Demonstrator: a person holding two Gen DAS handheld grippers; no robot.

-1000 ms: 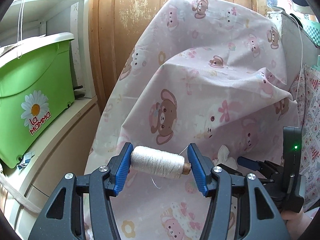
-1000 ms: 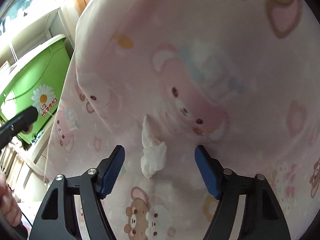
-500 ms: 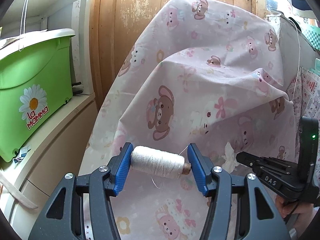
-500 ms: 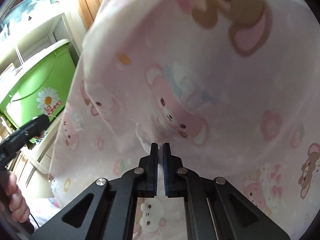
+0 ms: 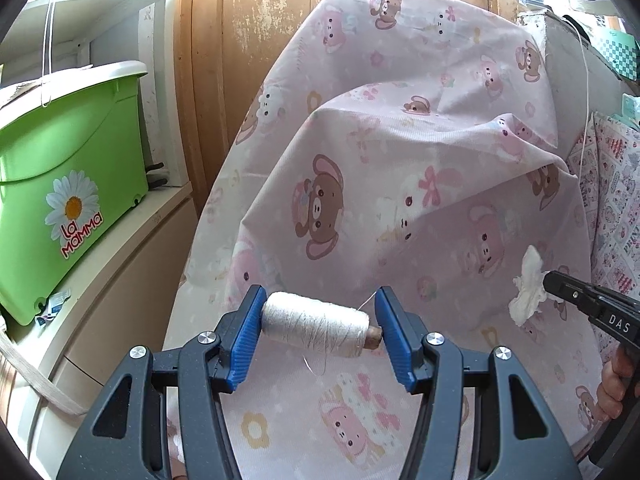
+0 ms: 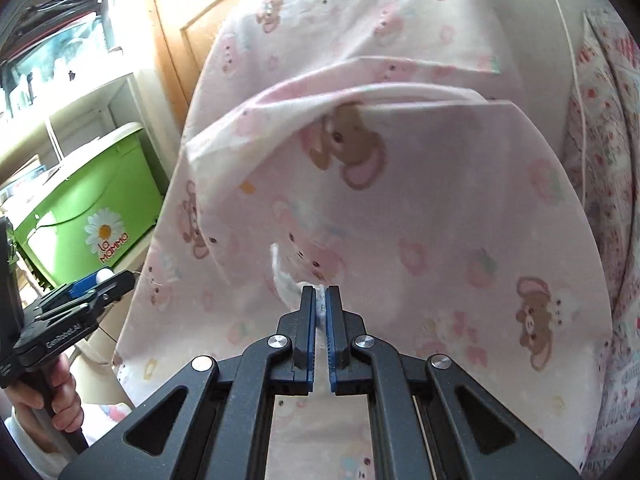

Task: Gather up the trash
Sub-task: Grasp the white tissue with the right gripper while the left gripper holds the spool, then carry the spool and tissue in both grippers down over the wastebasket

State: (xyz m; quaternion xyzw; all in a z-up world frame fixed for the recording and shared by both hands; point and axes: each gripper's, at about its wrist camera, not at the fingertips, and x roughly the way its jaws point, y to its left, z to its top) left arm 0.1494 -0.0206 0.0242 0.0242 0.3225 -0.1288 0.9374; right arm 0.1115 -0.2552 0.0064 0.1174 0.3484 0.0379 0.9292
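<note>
My right gripper [image 6: 320, 300] has its jaws closed on the tissue [image 5: 528, 292], long axis roughly upright, lower part hidden, while my left gripper [image 5: 320, 322] clamps the thread spool [image 5: 316, 326] crosswise.

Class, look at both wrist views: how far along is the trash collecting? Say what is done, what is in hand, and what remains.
Done: both pieces are picked up. In hand: the left gripper clamps a spool of thread end to end; the right gripper is shut on a crumpled tissue, held clear of the pink sheet. Left: dropping both somewhere; no bin is clearly visible.
</note>
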